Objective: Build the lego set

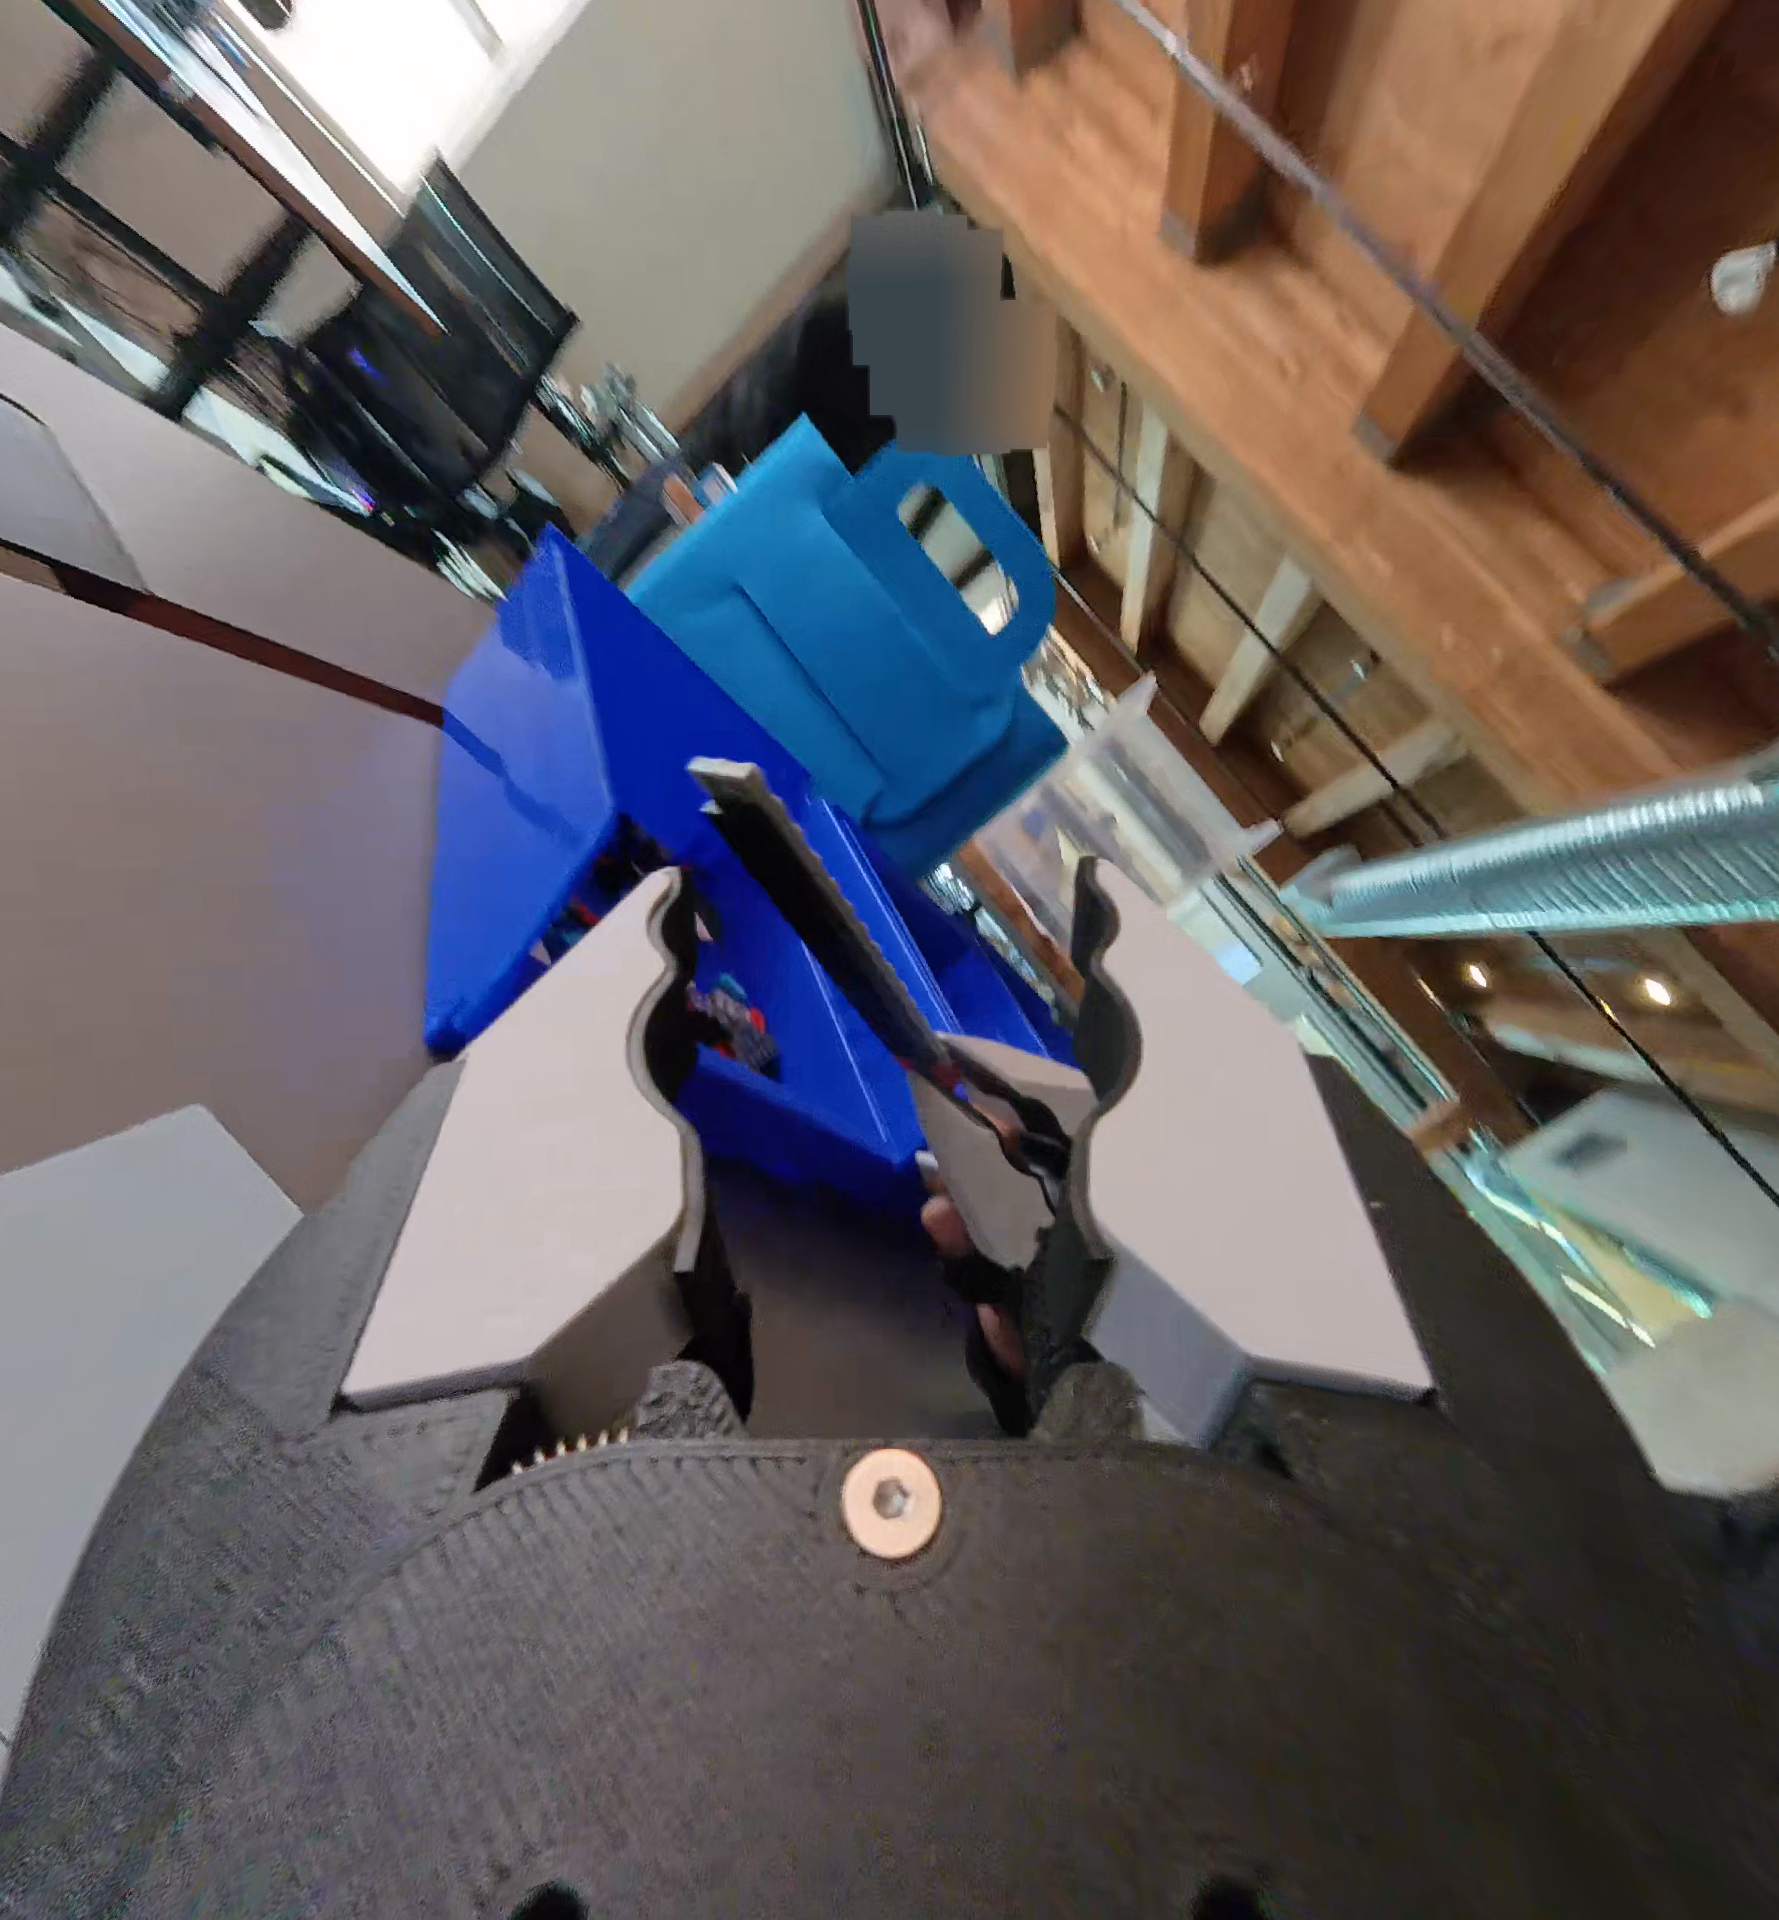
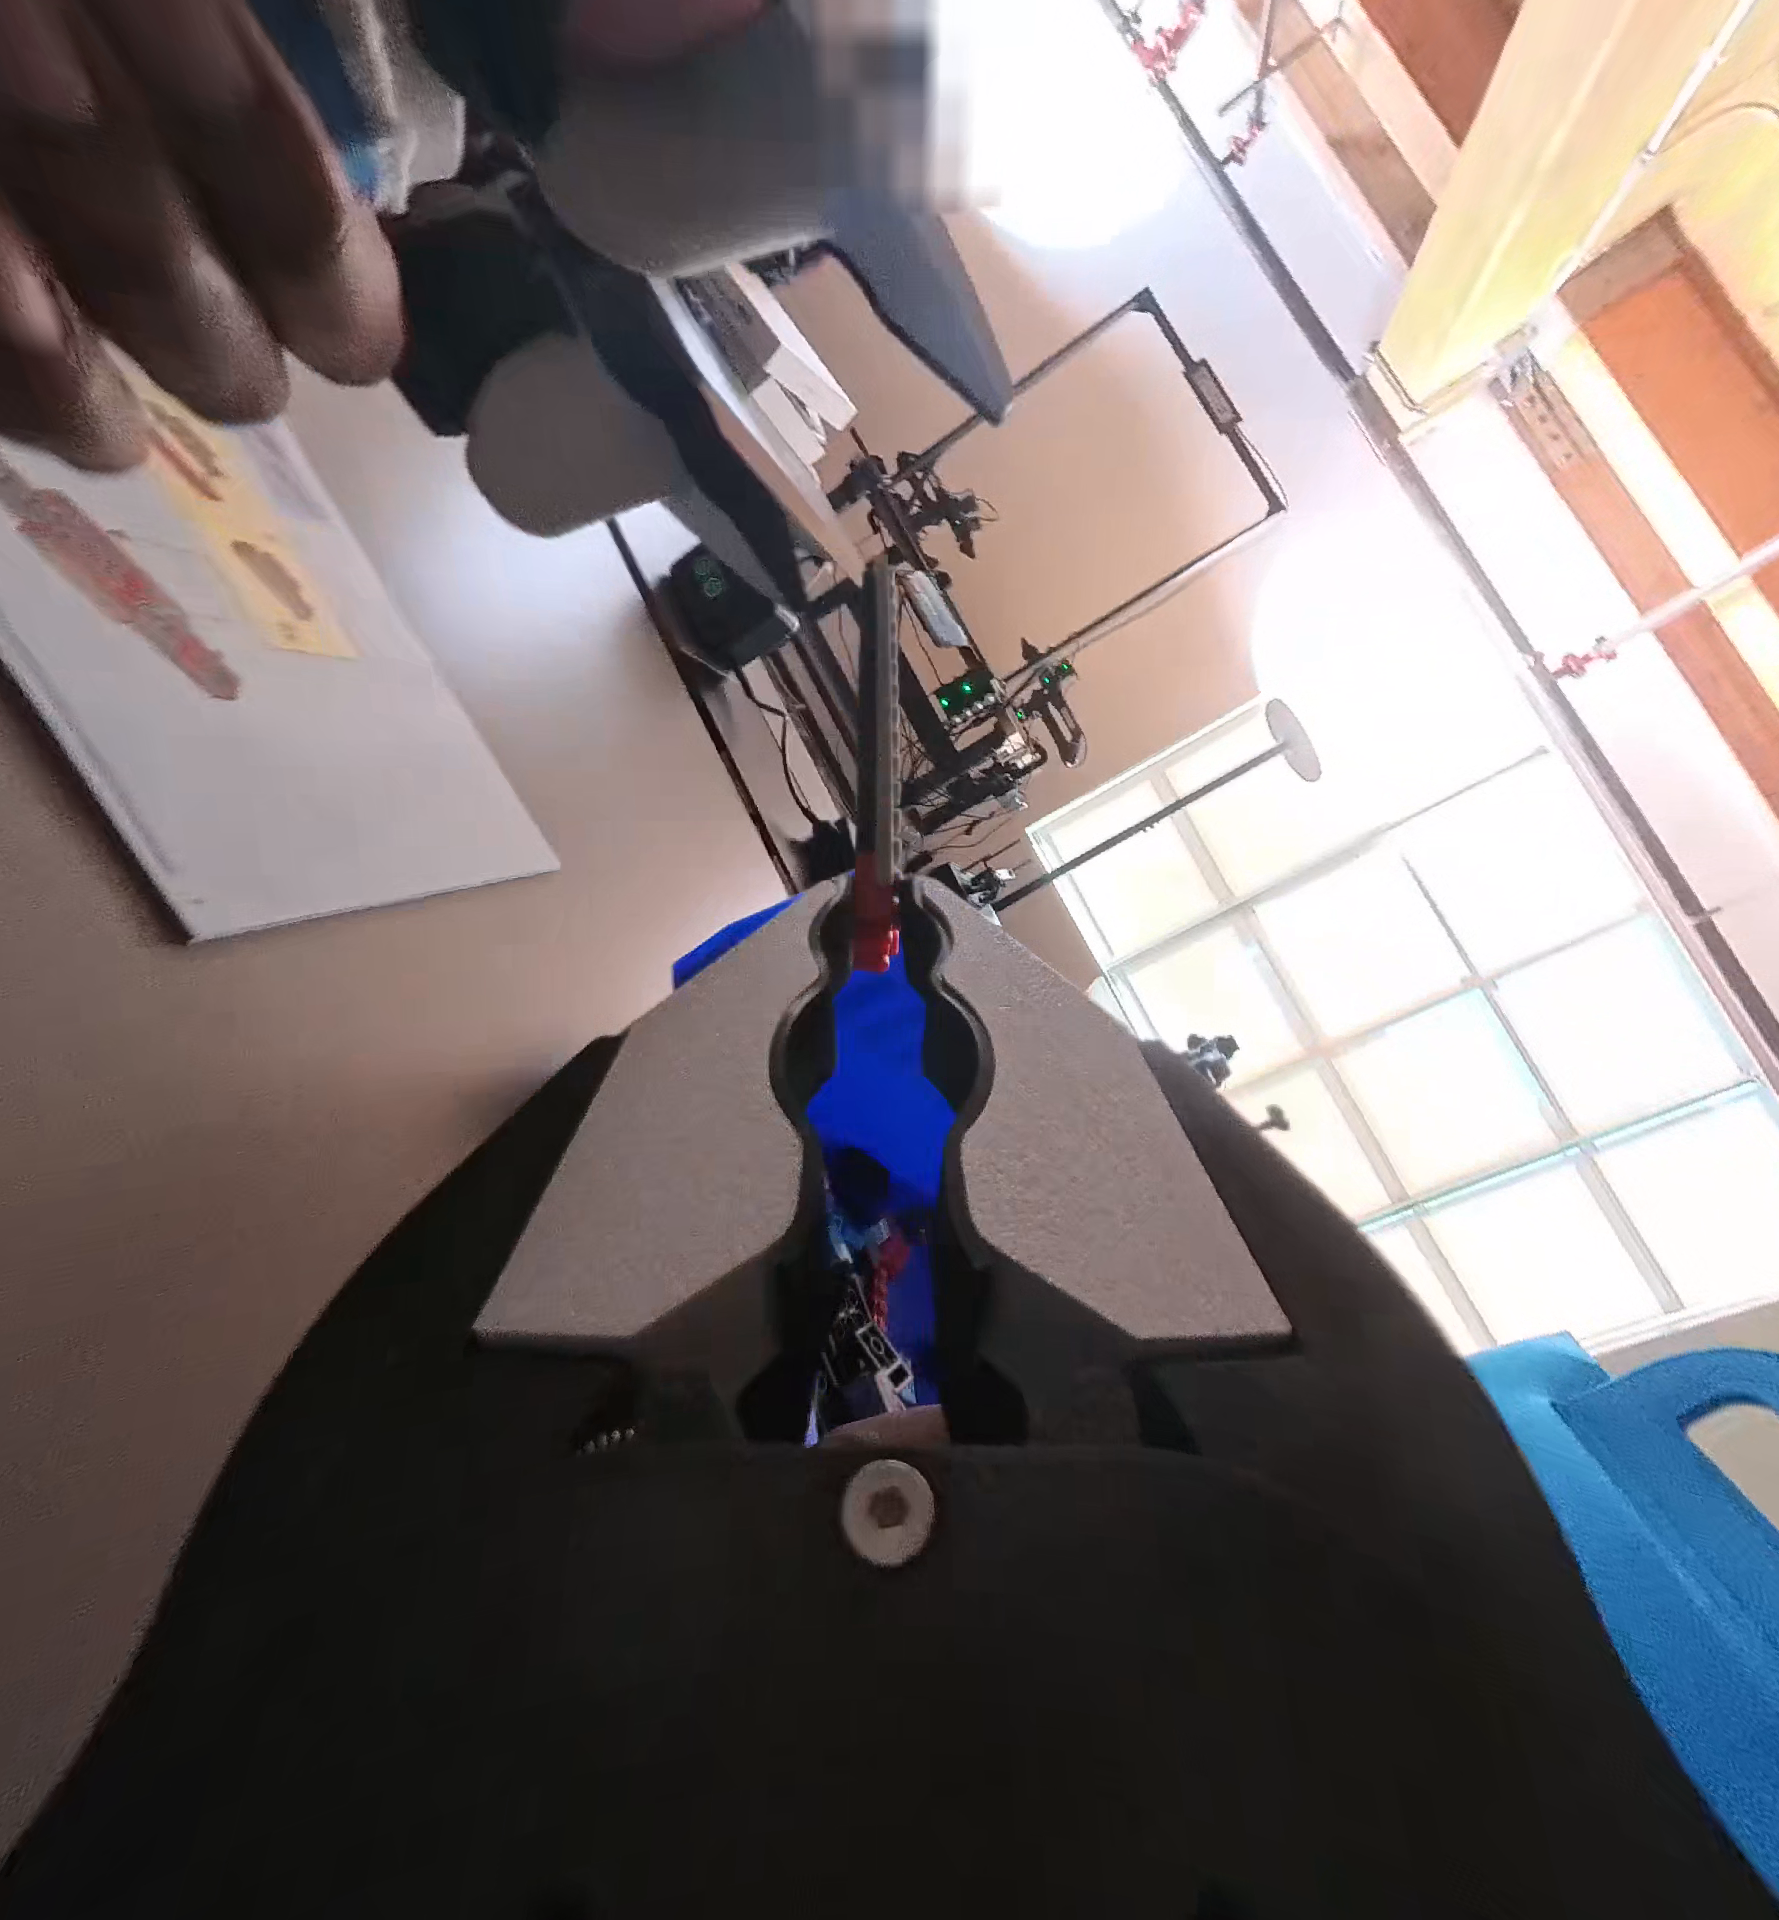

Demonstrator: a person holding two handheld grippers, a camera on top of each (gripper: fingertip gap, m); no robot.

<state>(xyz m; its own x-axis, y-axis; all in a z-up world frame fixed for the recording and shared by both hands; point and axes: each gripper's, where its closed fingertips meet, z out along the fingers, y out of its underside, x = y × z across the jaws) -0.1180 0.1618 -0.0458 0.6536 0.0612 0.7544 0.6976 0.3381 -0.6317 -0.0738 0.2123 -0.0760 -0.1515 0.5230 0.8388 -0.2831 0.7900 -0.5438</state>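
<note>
Up in the air, the right gripper [image 2: 880, 914] is clenched at its tips on a long grey lego plate [image 2: 883, 717] with a red piece [image 2: 874, 930] at its gripped end, the plate sticking straight out past the fingers. Left gripper [image 1: 880, 935] stands released, jaws wide apart, with the same grey plate [image 1: 812, 904] slanting across its gap. Beyond lie a dark blue tray [image 1: 552, 790] of loose bricks, a lighter blue bin [image 1: 864, 634] just beside it, and an instruction booklet [image 2: 241, 707] on the table [image 2: 189, 1091].

Blue tray [image 1: 552, 790] and light-blue bin [image 1: 864, 623] block ahead; bare table [image 1: 137, 831] left passable.
</note>
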